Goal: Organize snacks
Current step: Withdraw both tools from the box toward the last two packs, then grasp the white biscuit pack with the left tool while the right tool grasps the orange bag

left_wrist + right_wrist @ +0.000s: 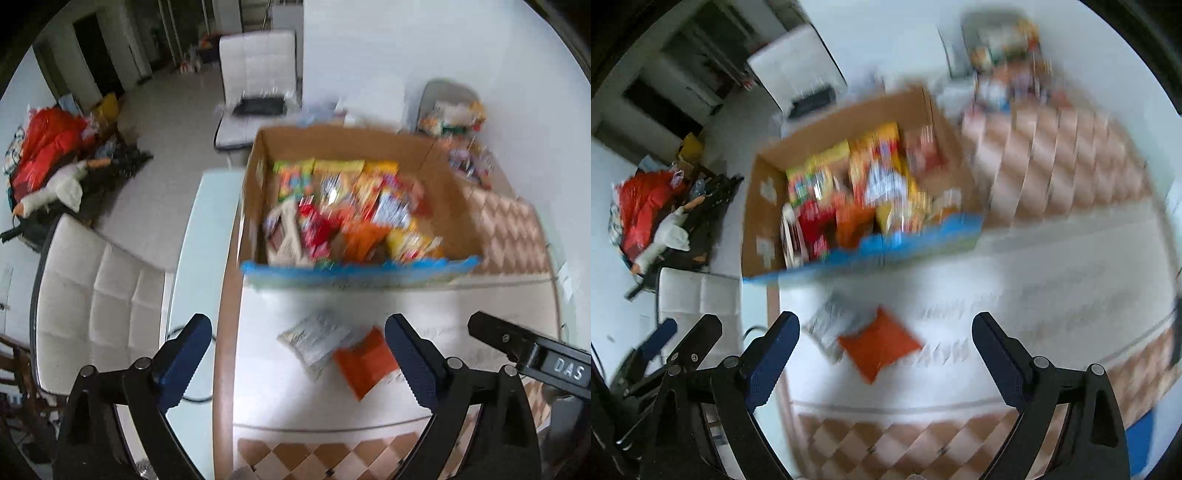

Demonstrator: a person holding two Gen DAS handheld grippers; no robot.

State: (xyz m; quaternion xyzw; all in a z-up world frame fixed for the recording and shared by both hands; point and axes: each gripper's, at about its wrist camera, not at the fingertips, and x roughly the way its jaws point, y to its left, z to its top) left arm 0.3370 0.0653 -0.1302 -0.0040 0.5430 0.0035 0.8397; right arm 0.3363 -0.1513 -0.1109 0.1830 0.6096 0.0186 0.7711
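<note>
A cardboard box (255, 192) with a blue front flap stands on the table, filled with several colourful snack packets (347, 214). It also shows in the right wrist view (764, 221). In front of it lie a silver-white packet (314, 339) and an orange packet (365, 362), side by side; both show in the right wrist view, silver (827, 325) and orange (879, 343). My left gripper (299, 354) is open and empty above them. My right gripper (886, 350) is open and empty, also over the packets. Both views are motion-blurred.
The table (424, 306) has a white cloth with a checkered border. More snacks are piled at the back right (454, 114). White chairs stand at the left (96, 295) and behind the box (258, 74). A heap of clothes and a toy goose lies on the floor (55, 162).
</note>
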